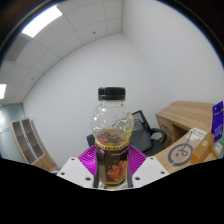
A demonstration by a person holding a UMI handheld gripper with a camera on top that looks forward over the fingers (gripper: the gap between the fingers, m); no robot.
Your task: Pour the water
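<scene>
A clear plastic bottle (113, 130) with a black cap and a dark label showing a peach picture stands upright between my fingers. It is lifted well above the furniture, with the wall and ceiling behind it. My gripper (113, 165) is shut on the bottle's lower body, and the magenta pads (89, 158) press against it on both sides. The upper part of the bottle looks nearly empty, with a yellowish band just above the label. No cup or other vessel for the water is in view.
A wooden desk (185, 118) stands to the right, with a black object (143, 128) beside it. A cardboard box (185, 150) with a round mark and a blue box (218, 120) lie closer. Grey cabinets (25, 138) line the left wall.
</scene>
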